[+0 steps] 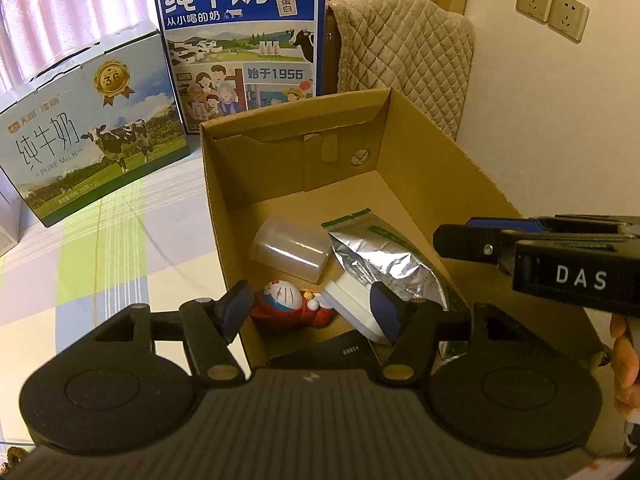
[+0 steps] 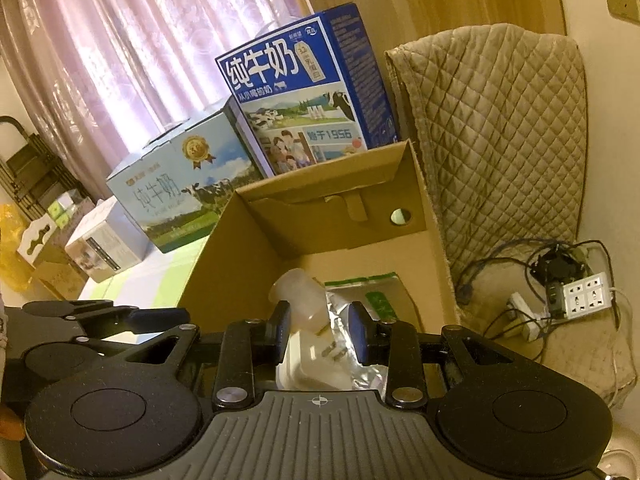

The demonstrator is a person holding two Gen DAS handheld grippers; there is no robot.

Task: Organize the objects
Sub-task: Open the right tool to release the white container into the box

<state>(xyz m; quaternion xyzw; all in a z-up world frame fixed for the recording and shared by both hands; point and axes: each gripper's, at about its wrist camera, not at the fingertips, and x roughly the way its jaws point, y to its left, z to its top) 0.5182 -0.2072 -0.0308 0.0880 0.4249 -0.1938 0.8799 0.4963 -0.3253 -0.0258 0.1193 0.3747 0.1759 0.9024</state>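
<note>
Pink curtains back a checked cloth surface. At far left lies a pale milk carton case, printed card; beside it a blue milk case stands upright. Next comes the open cardboard box, corrugated, rigid-walled.

Contents, left to right: a red-suited cat figurine, hard, small, best pinched across the body; a translucent plastic cup on its side, light, slick, prone to rolling; a white plug adapter, rigid, flat-sided, offering secure purchase; a crinkled foil pouch, soft and slippery, best taken at its sealed edge.

Left gripper hovers over the box, jaws spread, holding nothing. Right gripper likewise stands apart, empty, above the adapter. A quilted cover hangs at right.
</note>
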